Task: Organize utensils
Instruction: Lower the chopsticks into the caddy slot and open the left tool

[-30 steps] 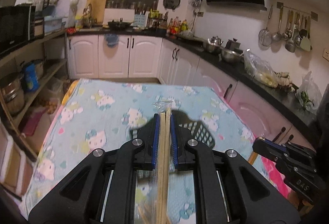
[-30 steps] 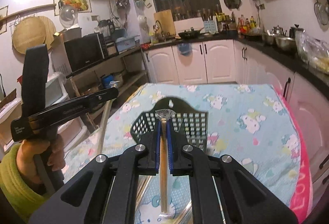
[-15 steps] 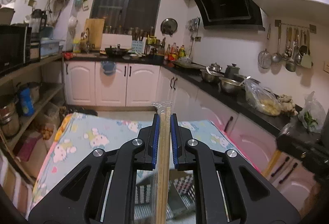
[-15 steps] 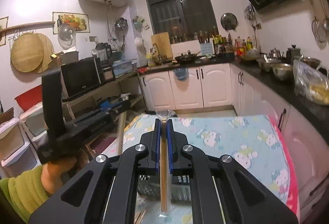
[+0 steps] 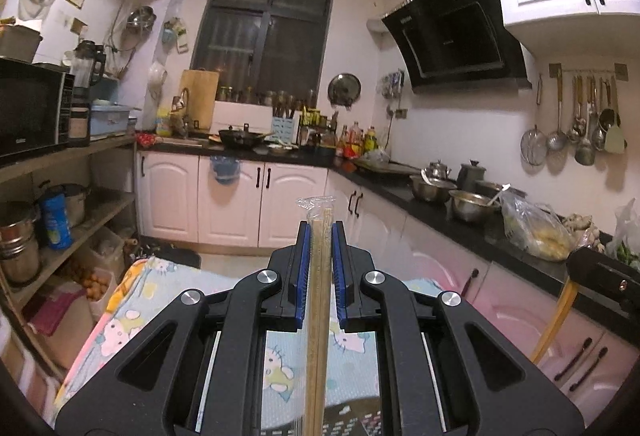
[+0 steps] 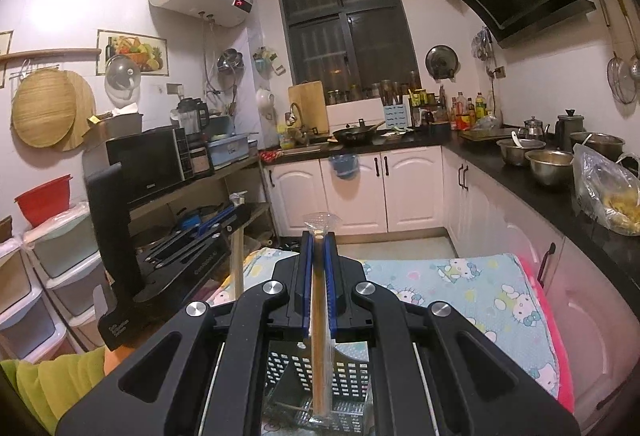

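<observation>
My left gripper (image 5: 321, 228) is shut on a pair of wooden chopsticks (image 5: 319, 320) in a clear plastic sleeve, raised above the table. My right gripper (image 6: 319, 238) is shut on another sleeved pair of chopsticks (image 6: 319, 320), whose lower end hangs over a black mesh basket (image 6: 352, 376). In the right wrist view the left gripper (image 6: 240, 208) shows at the left with its chopsticks (image 6: 238, 260) hanging down. The left wrist view catches the right gripper (image 5: 576, 264) at the right edge and a corner of the basket (image 5: 352, 418) at the bottom.
The basket stands on a table with a blue cartoon-cat cloth (image 6: 480, 288). A hand in a yellow-green sleeve (image 6: 52, 384) holds the left tool. Open shelves with pots (image 5: 60, 212) stand to the left. A black counter with steel bowls (image 6: 548, 164) runs along the right.
Both grippers have risen and tipped up with their chopsticks still held. The table and basket have dropped to the bottom of both views.
</observation>
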A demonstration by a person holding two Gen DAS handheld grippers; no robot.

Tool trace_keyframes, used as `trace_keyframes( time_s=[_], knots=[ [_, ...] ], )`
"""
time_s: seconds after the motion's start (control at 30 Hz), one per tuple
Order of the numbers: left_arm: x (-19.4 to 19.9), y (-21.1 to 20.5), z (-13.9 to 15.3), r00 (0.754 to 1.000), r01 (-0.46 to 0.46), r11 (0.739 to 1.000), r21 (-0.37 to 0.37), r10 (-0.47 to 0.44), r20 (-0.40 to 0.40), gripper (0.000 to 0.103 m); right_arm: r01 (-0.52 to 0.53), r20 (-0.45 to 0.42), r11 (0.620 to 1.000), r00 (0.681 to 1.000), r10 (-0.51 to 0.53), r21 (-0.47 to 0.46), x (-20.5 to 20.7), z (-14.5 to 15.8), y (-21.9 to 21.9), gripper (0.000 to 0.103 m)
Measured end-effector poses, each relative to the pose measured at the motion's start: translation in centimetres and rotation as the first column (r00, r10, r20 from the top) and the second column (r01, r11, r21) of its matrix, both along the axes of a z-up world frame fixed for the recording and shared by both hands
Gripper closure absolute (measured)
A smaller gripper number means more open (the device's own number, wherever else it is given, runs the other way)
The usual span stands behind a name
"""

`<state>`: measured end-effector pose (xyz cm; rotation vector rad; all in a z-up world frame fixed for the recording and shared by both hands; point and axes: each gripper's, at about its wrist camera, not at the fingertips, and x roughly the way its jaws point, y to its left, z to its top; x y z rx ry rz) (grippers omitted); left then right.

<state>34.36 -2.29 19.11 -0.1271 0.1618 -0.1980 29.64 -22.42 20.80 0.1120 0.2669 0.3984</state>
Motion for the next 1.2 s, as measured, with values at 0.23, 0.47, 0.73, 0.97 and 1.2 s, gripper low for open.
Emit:
trace_keyframes(
  time_s=[0.23, 0.47, 0.73, 0.97, 1.2],
  knots=[
    [0.6, 0.2, -1.6, 1.0, -0.002, 1.0, -0.016, 0.003, 0.027, 0.098, 0.017, -0.006, 1.0, 1.0, -0.017, -0.008, 1.3, -1.1, 0.4, 0.097],
    [1.2, 0.2, -3.0, 1.0, 0.01, 1.0, -0.027, -0.01, 0.008, 0.098, 0.037, -0.001, 0.999, 0.999, -0.037, -0.025, 2.4, -2.2, 0.8, 0.097],
    [1.5, 1.0, -4.9, 1.0, -0.001, 0.999, -0.05, 0.0, -0.02, 0.098, 0.054, -0.031, 0.998, 0.998, -0.055, -0.013, 3.8, -4.3, 0.7, 0.097],
    [1.4, 1.4, -5.9, 1.0, 0.001, 0.998, -0.059, -0.002, -0.026, 0.097, 0.06, -0.04, 0.998, 0.997, -0.06, -0.016, 4.3, -5.7, 1.1, 0.097],
    [1.0, 1.8, -7.0, 0.999, 0.001, 0.998, -0.061, -0.004, -0.044, 0.097, 0.06, -0.045, 0.998, 0.997, -0.06, -0.01, 4.5, -6.5, 1.2, 0.097]
  ],
)
